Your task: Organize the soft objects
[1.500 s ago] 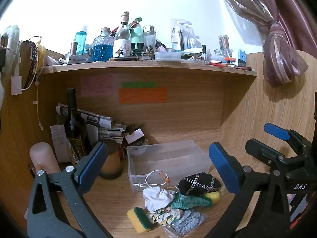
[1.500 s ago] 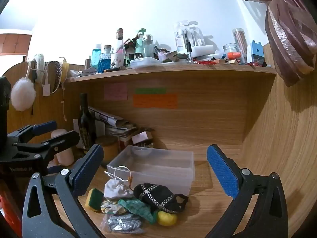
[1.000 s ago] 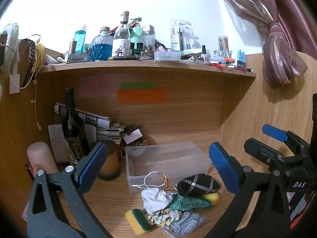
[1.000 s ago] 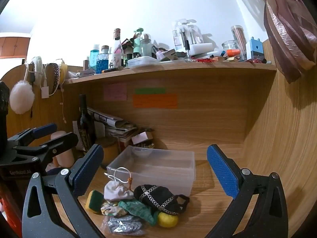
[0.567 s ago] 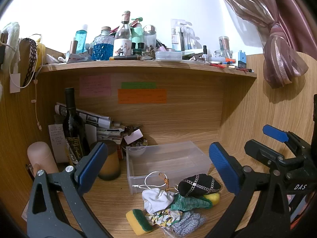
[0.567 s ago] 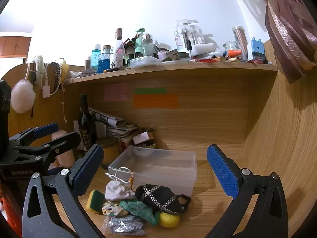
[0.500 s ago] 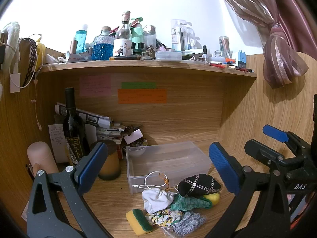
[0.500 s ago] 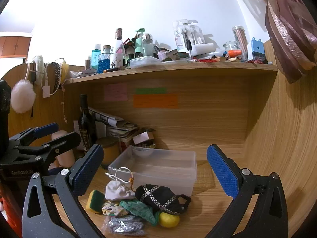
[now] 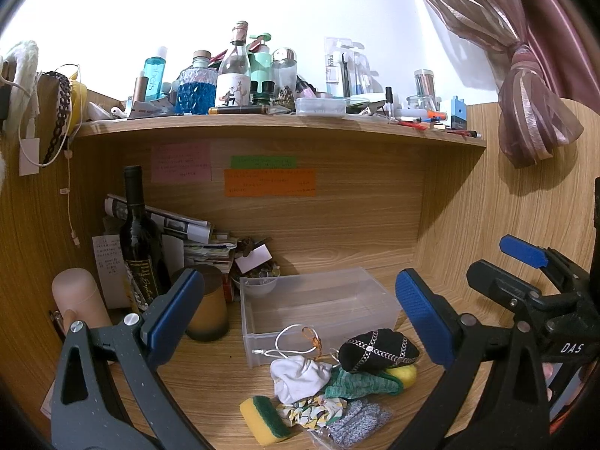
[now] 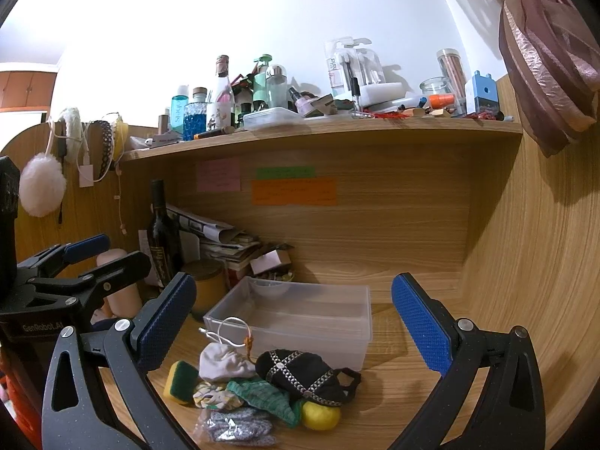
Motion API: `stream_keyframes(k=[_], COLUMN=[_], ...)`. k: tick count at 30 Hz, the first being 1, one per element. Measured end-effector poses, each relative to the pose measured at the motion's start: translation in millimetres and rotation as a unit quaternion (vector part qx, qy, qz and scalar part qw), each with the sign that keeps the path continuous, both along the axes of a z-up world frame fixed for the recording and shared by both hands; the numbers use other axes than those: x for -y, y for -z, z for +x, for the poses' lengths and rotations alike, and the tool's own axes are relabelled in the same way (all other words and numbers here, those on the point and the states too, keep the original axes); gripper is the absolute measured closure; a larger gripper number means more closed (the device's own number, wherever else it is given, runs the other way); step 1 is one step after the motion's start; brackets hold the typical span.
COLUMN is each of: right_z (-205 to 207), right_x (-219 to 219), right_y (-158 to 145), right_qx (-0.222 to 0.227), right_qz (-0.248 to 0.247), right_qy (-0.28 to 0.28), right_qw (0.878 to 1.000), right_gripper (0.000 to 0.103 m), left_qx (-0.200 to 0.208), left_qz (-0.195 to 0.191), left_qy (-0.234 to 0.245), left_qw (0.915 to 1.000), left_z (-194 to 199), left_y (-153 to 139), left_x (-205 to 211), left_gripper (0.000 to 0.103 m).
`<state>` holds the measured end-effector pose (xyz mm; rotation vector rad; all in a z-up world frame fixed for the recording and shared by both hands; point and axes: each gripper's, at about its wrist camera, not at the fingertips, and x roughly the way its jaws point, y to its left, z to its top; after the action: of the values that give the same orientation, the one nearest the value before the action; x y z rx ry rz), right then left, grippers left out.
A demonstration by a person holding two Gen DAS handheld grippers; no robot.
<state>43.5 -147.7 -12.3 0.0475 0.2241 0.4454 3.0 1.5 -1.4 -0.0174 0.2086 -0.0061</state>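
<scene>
A pile of soft things lies on the wooden desk in front of an empty clear plastic box [image 9: 318, 305] [image 10: 300, 318]. In the pile are a black cap with a chain pattern [image 9: 377, 348] [image 10: 300, 373], a white cloth pouch [image 9: 300, 373] [image 10: 221, 363], a green knit cloth [image 9: 356, 382] [image 10: 262, 393], a yellow-green sponge [image 9: 264, 418] [image 10: 180, 377], a yellow ball [image 9: 405, 375] [image 10: 320, 416] and a bagged grey cloth [image 9: 354, 422] [image 10: 236, 429]. My left gripper [image 9: 300, 315] and right gripper [image 10: 294, 318] are both open and empty, held above and short of the pile.
A dark wine bottle [image 9: 138, 247], a brown jar [image 9: 208, 303], a pink cylinder [image 9: 77, 300] and stacked papers [image 9: 180, 232] crowd the back left. A shelf [image 9: 277, 123] full of bottles hangs overhead. A curtain [image 9: 525, 112] hangs at right.
Both views have shifted only slightly; the grippers stay open and the pile has not moved.
</scene>
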Motion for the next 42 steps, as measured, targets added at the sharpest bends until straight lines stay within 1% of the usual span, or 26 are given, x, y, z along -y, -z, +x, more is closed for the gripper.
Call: stream_keyframes(k=[42], right_z=[-4.8], right_x=[-1.2], right_y=[-4.9], right_qx=[0.005], right_qz=[0.006], right_qy=[-0.005], right_qw=[1.0], right_gripper=[0.0], left_qx=[0.008], left_qz=[-0.001], left_qy=[-0.004], left_qw=[1.0], left_z=[-2.6], left_y=[-2.3], left_x=[-3.2], left_gripper=[0.0])
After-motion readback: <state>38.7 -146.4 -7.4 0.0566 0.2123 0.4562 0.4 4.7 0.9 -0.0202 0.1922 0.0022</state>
